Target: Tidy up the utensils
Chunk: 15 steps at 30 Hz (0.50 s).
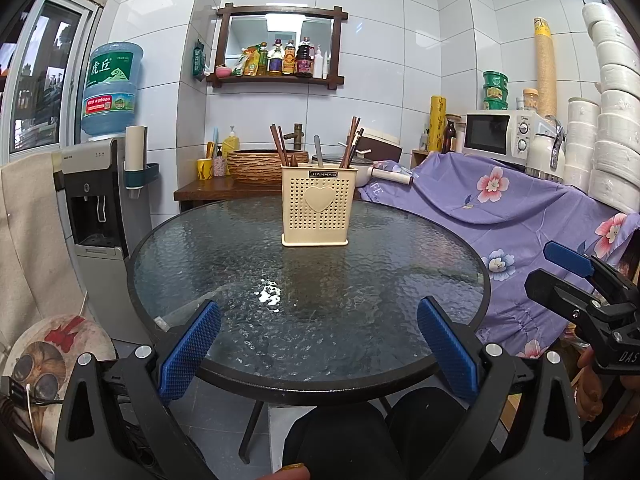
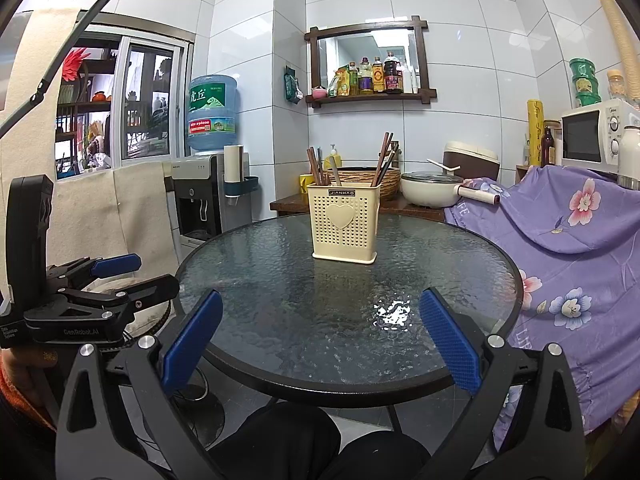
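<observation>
Round glass table (image 1: 180, 280) carries only the cream utensil holder (image 1: 315, 204), chopsticks (image 1: 351, 142) already upright inside. We keep left gripper (image 1: 318, 346) and right gripper (image 2: 320, 342) wide apart, empty, near the table's close edge.

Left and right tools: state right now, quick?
Left tool: open, empty, held back over the near rim of the round glass table.
Right tool: open, empty, also clear of the cream perforated utensil holder.
</observation>
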{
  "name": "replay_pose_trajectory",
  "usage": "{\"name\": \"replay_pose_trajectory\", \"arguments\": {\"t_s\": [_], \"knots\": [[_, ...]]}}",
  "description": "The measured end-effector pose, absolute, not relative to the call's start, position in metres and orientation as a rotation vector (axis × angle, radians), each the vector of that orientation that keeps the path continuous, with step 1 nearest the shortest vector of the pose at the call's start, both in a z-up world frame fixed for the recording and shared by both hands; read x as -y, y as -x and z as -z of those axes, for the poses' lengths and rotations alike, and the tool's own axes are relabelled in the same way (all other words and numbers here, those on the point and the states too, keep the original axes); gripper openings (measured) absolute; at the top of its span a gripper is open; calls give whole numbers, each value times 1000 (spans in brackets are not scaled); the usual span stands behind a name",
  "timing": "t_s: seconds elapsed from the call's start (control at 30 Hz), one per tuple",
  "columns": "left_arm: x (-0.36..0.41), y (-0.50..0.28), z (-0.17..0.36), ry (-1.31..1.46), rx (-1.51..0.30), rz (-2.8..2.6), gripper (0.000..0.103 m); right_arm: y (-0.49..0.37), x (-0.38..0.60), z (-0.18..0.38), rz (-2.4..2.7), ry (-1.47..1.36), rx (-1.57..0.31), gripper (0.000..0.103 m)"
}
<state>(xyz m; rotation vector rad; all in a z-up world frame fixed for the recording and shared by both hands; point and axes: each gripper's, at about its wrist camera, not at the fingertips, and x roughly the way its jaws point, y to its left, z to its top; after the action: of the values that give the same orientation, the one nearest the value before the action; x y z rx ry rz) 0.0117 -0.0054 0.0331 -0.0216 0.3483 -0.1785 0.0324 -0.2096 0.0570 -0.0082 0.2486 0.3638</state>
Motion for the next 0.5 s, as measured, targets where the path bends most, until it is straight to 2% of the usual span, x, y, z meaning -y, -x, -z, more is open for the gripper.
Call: {"name": "replay_pose_trajectory", "arguments": {"t_s": [0.5], "knots": [[8, -13, -30, 13, -355, 191, 97, -32, 209, -57, -362, 9, -248, 97]]}}
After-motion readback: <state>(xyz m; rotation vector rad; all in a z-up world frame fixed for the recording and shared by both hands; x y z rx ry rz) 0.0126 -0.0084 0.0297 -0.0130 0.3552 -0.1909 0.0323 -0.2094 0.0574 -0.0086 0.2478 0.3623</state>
